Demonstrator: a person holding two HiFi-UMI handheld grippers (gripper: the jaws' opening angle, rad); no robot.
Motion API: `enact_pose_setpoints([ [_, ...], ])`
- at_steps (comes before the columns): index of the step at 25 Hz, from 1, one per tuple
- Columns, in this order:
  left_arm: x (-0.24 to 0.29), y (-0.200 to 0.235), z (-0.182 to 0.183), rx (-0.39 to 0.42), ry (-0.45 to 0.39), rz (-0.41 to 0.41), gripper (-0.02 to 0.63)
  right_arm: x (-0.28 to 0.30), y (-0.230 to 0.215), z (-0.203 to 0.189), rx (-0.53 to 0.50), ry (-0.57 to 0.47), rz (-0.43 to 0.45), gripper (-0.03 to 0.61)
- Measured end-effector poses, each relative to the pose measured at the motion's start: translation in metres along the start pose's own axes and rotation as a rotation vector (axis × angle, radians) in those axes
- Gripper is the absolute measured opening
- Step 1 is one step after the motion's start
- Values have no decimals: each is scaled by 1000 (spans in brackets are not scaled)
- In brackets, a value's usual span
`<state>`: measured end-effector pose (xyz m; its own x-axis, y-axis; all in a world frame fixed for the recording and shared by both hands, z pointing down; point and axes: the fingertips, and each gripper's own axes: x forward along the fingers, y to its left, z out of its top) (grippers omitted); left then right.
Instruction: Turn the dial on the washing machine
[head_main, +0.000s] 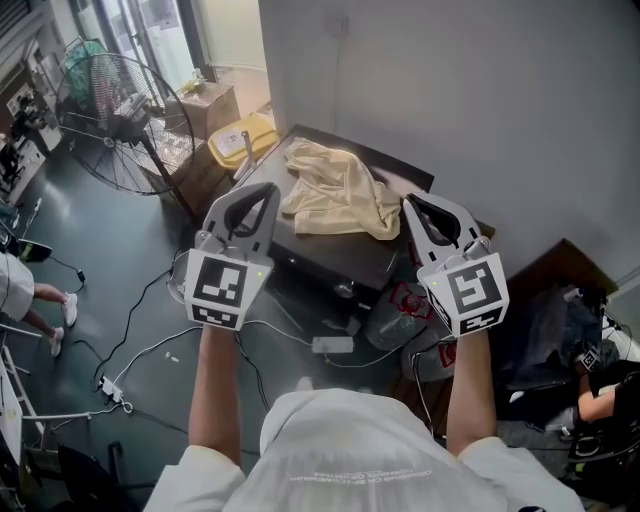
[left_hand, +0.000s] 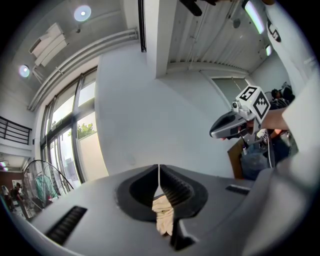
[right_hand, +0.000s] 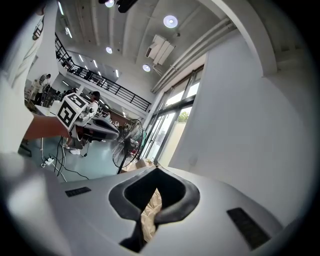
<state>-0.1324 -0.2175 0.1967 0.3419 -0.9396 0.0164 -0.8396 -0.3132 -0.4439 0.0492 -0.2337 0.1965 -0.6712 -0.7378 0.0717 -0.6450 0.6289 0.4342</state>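
Head view: the dark washing machine (head_main: 330, 258) stands low against the far wall, with a beige cloth (head_main: 335, 190) on its lid. A small round knob (head_main: 345, 290) at its near edge looks like the dial, though it is too small to be sure. It sits below and between the left gripper (head_main: 265, 190) and the right gripper (head_main: 408, 200), slightly nearer the right.

Left gripper view: the jaws meet at their tips and hold nothing; the cloth shows beyond them.

Right gripper view: the jaws are likewise together and empty.

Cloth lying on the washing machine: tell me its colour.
Pale cream-yellow, plain with no pattern; the cloth shows best in the head view.
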Motion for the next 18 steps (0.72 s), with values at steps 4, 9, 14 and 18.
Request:
enact_pose_setpoints([
  [4, -1, 1, 0, -1, 2, 0, 21, 1, 3, 0, 5, 0, 9, 14],
  [9, -2, 3, -4, -9, 7, 4, 21, 4, 8, -1, 15, -2, 21, 14],
  [14, -3, 1, -7, -9, 12, -1, 21, 4, 11, -5, 19, 2, 23, 14],
  [18, -3, 0, -10, -12, 18, -3, 21, 4, 11, -7, 21, 9, 21, 14],
])
